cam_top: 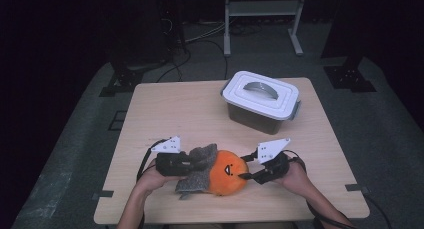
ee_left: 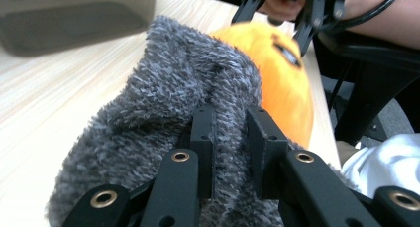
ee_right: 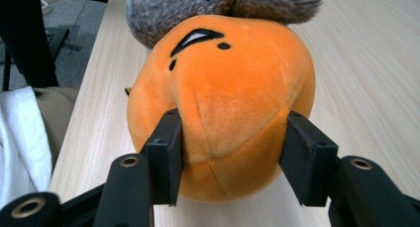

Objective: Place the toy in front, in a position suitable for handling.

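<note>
Round orange plush toy (cam_top: 228, 173) with grey furry leaves (cam_top: 200, 165) lies lengthwise across the table
Left gripper (cam_top: 192, 161) clenches the leaves; right gripper (cam_top: 245, 176) squeezes the orange body, face up

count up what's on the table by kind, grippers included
plush toy, orange body with grey fuzzy part: 1
lidded plastic box, white lid with a grey handle: 1
grippers: 2, left gripper shut on the grey fuzz, right gripper squeezing the orange body
total: 4
</note>
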The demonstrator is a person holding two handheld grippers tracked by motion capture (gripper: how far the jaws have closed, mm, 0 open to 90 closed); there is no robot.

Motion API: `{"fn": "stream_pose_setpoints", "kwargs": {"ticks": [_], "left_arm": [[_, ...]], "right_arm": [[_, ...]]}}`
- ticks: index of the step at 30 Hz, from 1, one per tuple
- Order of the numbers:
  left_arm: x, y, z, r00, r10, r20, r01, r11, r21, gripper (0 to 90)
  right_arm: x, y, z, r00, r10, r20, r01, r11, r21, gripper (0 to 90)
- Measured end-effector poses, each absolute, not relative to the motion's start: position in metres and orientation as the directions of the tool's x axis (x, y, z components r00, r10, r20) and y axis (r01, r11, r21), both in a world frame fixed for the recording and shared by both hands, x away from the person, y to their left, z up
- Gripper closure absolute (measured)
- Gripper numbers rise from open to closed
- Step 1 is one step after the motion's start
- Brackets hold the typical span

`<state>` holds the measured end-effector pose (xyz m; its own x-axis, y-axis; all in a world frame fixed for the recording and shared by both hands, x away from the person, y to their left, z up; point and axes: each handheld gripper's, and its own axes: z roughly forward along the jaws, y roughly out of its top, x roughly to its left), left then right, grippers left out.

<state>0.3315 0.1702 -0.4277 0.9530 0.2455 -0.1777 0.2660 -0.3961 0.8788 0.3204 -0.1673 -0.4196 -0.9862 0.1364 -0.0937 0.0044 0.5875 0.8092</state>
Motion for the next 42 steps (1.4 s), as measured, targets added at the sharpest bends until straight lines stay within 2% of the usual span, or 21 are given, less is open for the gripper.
{"fn": "stream_pose_setpoints", "kwargs": {"ticks": [5, 12, 25, 33, 38, 42], "left_arm": [[0.332, 0.166, -0.426, 0.955, 0.231, -0.188, 0.265, -0.373, 0.889, 76.0], [0.322, 0.144, -0.41, 0.975, 0.163, -0.148, 0.199, -0.356, 0.913, 76.0], [0.327, 0.155, -0.418, 0.969, 0.2, -0.147, 0.214, -0.377, 0.901, 76.2], [0.32, 0.136, -0.406, 0.983, 0.142, -0.114, 0.161, -0.379, 0.911, 75.9], [0.325, 0.145, -0.412, 0.975, 0.188, -0.116, 0.184, -0.403, 0.897, 76.0], [0.324, 0.147, -0.412, 0.974, 0.187, -0.127, 0.192, -0.384, 0.903, 75.9]], "right_arm": [[0.32, -0.168, -0.421, -0.986, 0.139, -0.09, 0.008, 0.583, 0.813, 46.4], [0.315, -0.158, -0.418, -0.985, 0.131, -0.113, -0.016, 0.579, 0.815, 46.6], [0.321, -0.165, -0.421, -0.987, 0.144, -0.07, 0.025, 0.573, 0.819, 46.6], [0.32, -0.163, -0.42, -0.987, 0.151, -0.056, 0.039, 0.561, 0.827, 46.6], [0.323, -0.165, -0.422, -0.986, 0.162, -0.031, 0.064, 0.552, 0.831, 45.7], [0.323, -0.163, -0.421, -0.985, 0.173, -0.02, 0.079, 0.544, 0.835, 46.0]]}}
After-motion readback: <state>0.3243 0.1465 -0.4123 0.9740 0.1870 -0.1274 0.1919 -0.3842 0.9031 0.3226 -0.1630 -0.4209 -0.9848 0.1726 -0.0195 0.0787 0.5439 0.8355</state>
